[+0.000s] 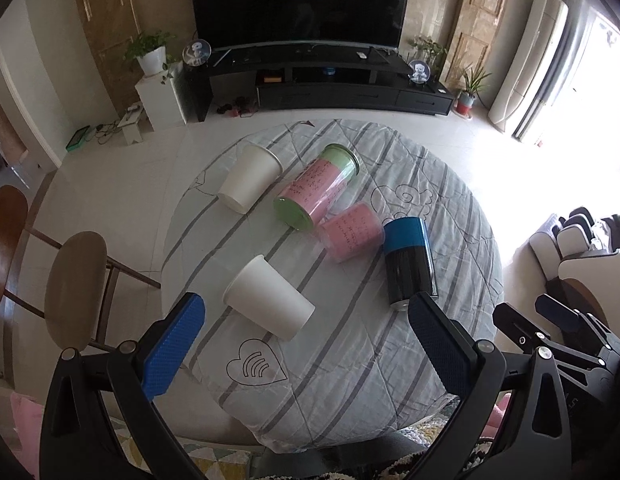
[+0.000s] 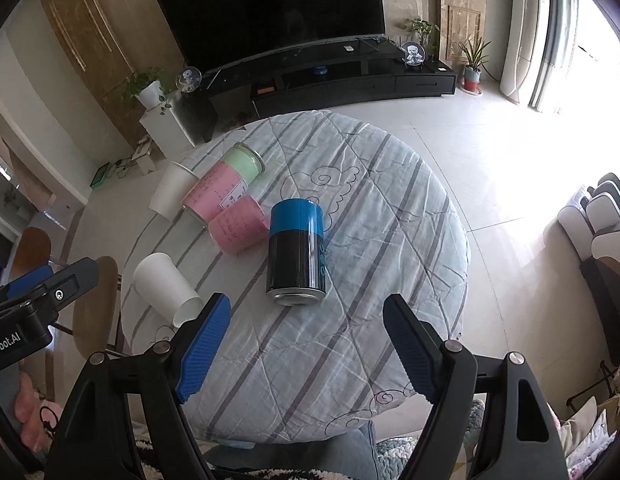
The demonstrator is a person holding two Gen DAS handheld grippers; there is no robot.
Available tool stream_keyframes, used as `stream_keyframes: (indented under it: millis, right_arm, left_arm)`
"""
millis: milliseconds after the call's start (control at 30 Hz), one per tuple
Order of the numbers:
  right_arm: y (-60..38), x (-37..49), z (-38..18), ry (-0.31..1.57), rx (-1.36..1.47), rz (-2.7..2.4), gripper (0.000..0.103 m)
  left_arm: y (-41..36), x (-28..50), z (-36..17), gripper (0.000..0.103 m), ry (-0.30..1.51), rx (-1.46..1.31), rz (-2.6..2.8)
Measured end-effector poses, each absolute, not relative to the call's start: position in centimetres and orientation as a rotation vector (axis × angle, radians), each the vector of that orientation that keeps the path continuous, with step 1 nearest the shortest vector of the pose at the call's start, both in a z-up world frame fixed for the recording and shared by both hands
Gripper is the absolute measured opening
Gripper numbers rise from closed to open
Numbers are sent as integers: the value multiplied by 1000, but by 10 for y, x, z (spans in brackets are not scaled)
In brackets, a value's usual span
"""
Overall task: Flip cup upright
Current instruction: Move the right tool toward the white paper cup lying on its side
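Five cups were seen lying on their sides on a round table (image 1: 350, 380) covered with a striped grey quilted cloth (image 2: 350, 360). The left gripper (image 1: 306, 320) was held wide open above the table's near edge, nothing between its blue pads; the nearest white paper cup (image 1: 269, 298) lay just ahead of it, mouth turned to the far left. The right gripper (image 2: 306, 322) was likewise spread open and empty, with the blue-and-black cup (image 2: 296, 252) lying just ahead between its fingers' line, its metallic end turned toward the camera. Beside that cup a pink cup (image 1: 352, 232) was seen, touching a taller pink-and-green cup (image 1: 316, 186). A second white paper cup (image 1: 250, 178) lay farther back. A television (image 1: 300, 0) was visible behind, on a black stand (image 1: 350, 88).
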State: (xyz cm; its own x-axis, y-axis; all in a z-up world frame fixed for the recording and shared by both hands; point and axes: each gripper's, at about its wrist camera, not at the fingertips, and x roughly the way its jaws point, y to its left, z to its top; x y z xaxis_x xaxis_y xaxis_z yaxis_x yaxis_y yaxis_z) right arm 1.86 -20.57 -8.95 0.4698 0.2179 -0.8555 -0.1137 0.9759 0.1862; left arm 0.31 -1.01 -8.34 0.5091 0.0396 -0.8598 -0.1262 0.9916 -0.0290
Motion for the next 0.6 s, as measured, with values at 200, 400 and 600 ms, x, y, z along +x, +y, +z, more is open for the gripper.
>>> stream_keyframes:
  millis: [200, 400, 600]
  right_arm:
    - [-213, 34, -95, 1078, 108, 263, 80]
    - [-204, 52, -99, 1097, 91, 353, 80]
    - [-174, 63, -100, 1105, 49, 410, 80]
  left_arm:
    - [-19, 8, -85, 103, 1056, -100, 174]
    - [-14, 6, -87, 103, 1081, -135, 241]
    - [10, 13, -87, 103, 1081, -156, 259]
